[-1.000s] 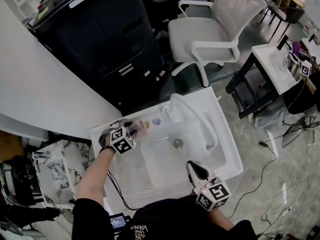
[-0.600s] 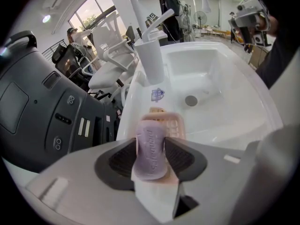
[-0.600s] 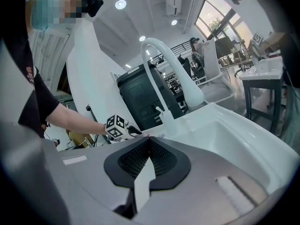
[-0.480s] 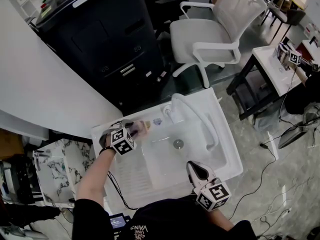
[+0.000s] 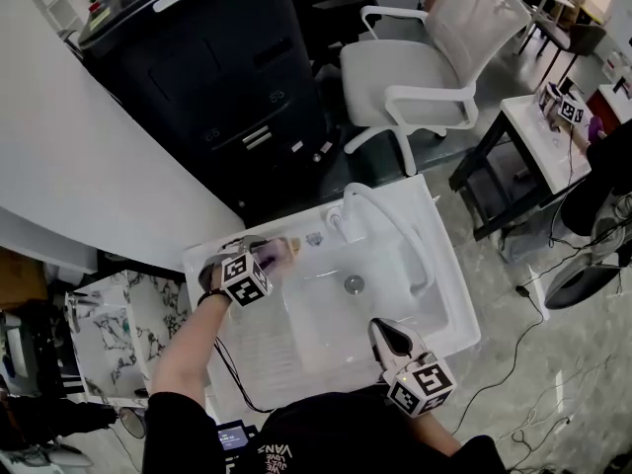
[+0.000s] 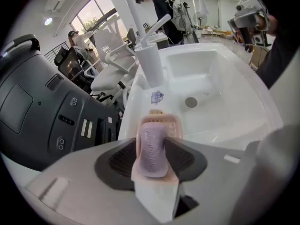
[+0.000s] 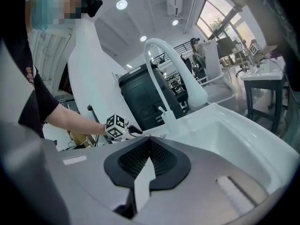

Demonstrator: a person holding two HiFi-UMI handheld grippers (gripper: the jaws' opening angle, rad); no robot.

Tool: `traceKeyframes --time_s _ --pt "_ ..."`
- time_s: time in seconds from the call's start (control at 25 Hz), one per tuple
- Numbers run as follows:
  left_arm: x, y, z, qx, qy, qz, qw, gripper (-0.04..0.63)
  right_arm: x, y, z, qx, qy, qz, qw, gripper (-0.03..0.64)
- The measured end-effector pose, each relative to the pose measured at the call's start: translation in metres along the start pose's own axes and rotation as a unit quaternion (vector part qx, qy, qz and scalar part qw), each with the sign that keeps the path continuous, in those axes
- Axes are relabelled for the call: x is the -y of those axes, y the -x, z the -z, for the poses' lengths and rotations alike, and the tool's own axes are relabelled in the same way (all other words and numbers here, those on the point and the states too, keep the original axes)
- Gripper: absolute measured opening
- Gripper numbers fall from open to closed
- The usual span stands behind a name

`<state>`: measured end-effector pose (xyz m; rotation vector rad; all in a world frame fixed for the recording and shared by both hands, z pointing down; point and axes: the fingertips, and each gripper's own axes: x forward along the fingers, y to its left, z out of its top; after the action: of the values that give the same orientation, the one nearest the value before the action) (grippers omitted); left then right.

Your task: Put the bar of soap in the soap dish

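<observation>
The left tongs (image 6: 151, 157) squeeze the soap (image 6: 152, 139), with its long side pointing straight ahead. The dish (image 6: 175, 124) sits just past the soap's far end, on the sink (image 6: 225, 102) rim. The right tongs (image 7: 149, 159) are closed on nothing, well apart.

A white office chair (image 5: 415, 72) stands beside a black cabinet (image 5: 197, 77) on grey floor (image 5: 533, 363).

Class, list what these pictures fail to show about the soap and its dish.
- Left gripper view: the bar of soap covers most of the soap dish; contact unclear.
- Head view: both tiny, partly behind the left gripper.
- Left gripper view: the soap's lettering is blurred.
</observation>
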<state>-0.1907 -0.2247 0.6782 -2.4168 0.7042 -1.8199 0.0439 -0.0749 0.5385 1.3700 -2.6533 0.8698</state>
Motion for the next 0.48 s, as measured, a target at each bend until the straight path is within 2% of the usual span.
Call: traceKeyframes --time_s 0.2,0.32,0.48 --pt "-0.006 0.009 -0.003 0.013 0.018 -0.017 0.9996 0.209 -0.004 -0.001 -0.001 -0.001 0.004 -0.006 1.000 -0.005" --pt "-0.011 0.019 -0.009 0.038 0.046 -0.035 0.9976 0.209 -0.007 -0.003 -0.002 -0.002 0.009 -0.011 1.000 -0.005" --pt "-0.016 0.038 -0.019 0.082 0.091 -0.066 0.9903 0.207 -0.012 -0.005 -0.005 -0.002 0.016 -0.018 1.000 -0.005"
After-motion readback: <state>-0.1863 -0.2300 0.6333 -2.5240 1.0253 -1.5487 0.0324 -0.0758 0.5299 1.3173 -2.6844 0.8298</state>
